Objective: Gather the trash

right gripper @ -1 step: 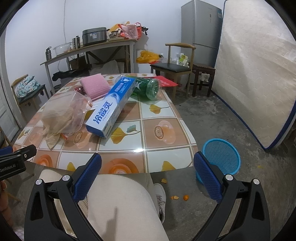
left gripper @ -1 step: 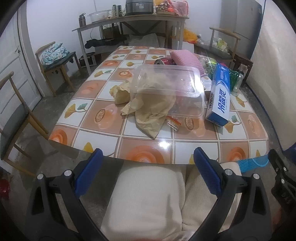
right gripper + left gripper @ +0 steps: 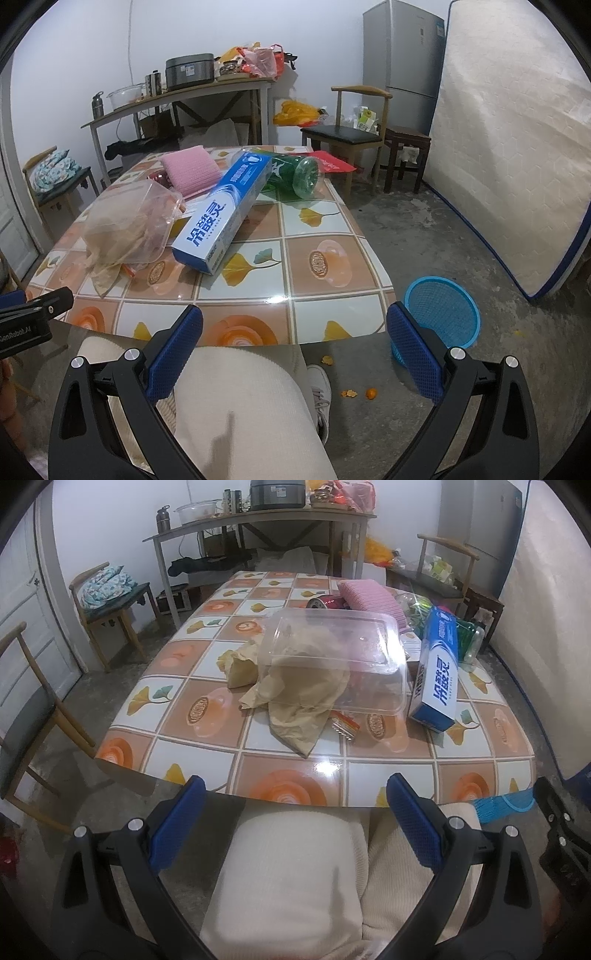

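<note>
Trash lying in a loose cluster on the tiled-pattern table [image 3: 207,716], toward its right half. Clear plastic container [image 3: 332,664] sitting upside down and tilted over crumpled brown paper [image 3: 299,709], paper spilling out from under its near rim toward the table's near edge. Small red-and-white wrapper [image 3: 345,725] showing just beside that rim, touching the paper. Blue-and-white toothpaste box [image 3: 437,668] lying lengthwise just right of the container, its far end propped on a green plastic bottle [image 3: 295,171] lying on its side. Pink sponge-like pad [image 3: 190,170] resting behind the container, with a red can [image 3: 327,602] on its side just left of it. Red flat packet [image 3: 334,162] lying at the far right corner, beyond the bottle.

Blue mesh basket [image 3: 441,314] standing on the concrete floor, off the table's near right corner. Small orange scraps [image 3: 349,393] lying on the floor near the basket and near a white shoe [image 3: 319,384].

Left gripper [image 3: 295,825] hovering short of the table's near edge, above a cream-trousered knee [image 3: 288,878], jaws spread wide, holding nothing. Right gripper [image 3: 295,347] hovering likewise above the other knee, jaws spread wide, holding nothing, blue basket showing past its right finger.
</note>
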`<state>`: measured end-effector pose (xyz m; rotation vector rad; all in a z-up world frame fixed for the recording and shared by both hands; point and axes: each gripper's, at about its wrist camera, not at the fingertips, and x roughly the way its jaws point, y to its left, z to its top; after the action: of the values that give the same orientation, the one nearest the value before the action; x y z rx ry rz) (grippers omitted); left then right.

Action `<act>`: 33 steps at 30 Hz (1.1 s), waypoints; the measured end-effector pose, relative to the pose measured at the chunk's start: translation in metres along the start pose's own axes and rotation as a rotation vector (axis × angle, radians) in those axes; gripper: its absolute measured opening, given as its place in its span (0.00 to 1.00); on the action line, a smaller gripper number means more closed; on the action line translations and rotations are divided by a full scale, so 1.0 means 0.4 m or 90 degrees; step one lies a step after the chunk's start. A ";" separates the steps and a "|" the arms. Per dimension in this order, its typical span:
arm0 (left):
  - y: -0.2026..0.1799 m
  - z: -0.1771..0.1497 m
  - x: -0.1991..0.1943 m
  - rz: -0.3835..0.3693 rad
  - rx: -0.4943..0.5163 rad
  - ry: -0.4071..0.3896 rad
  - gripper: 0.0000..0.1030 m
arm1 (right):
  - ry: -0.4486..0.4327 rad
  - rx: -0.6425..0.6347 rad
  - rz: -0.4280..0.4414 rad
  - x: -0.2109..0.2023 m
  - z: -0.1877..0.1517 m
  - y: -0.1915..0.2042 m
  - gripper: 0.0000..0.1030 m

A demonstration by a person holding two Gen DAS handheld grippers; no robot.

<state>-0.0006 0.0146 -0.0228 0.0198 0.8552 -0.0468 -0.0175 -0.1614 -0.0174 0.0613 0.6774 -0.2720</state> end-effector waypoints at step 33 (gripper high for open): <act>0.026 0.179 -0.037 -0.236 0.115 -0.250 0.92 | 0.082 0.036 0.182 0.236 0.256 0.067 0.94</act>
<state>0.0441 0.0231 0.0355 0.0204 0.4503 -0.4626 0.1227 -0.1718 0.0025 0.2299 0.7789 -0.0125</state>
